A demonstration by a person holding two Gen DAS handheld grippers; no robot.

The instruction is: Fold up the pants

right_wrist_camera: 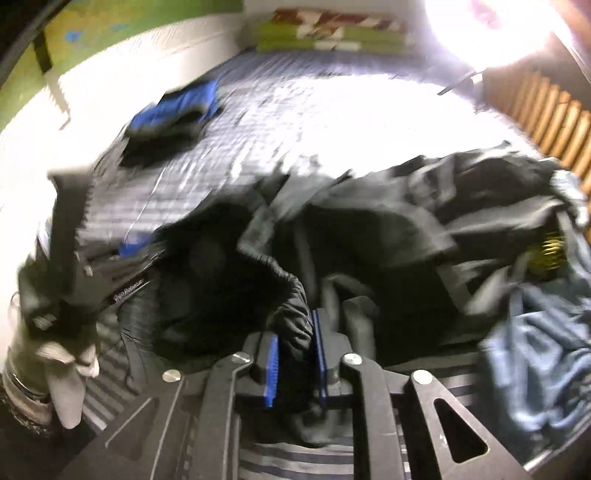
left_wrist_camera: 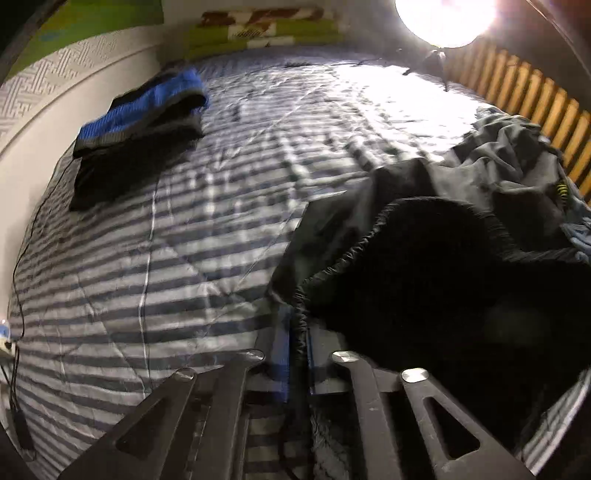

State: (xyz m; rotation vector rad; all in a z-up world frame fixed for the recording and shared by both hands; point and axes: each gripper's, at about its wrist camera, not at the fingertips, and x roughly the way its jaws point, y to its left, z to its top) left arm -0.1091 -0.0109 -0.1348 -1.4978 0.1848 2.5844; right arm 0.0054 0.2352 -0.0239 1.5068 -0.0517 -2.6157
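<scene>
Black pants [left_wrist_camera: 424, 266] lie closest to both cameras, bunched up on the bed [left_wrist_camera: 184, 258]. Their stretchy waistband [left_wrist_camera: 354, 251] curls open like a dark mouth.

In the left wrist view, the left claw [left_wrist_camera: 299, 354] is closed tight on the waistband edge. The thin black cloth is pinched between its blue pads [left_wrist_camera: 281, 354], at 6 o'clock in the picture. The rest of the pants spreads away toward 3 o'clock.

In the right wrist view, the right claw [right_wrist_camera: 295, 365] grips another bunched bit of the waistband [right_wrist_camera: 295, 306] between its blue pads [right_wrist_camera: 272, 369]. The pads are a little apart, with thick cloth filling the gap. This picture is blurry. The left claw [right_wrist_camera: 125, 258] shows at 9 o'clock, held by a hand in a gray glove [right_wrist_camera: 62, 369].

The bed has a blanket with gray and white stripes. A folded blue and black piece of clothing [left_wrist_camera: 140, 125] sits at 10 o'clock, well apart from the pants. A bright lamp [left_wrist_camera: 445, 18] shines at 1 o'clock. More gray clothes [left_wrist_camera: 509, 155] are piled at 2 o'clock, beside wooden slats [left_wrist_camera: 535, 96]. A light blue cloth [right_wrist_camera: 535, 354] lies at 4 o'clock in the right wrist view, touching the pants pile.
</scene>
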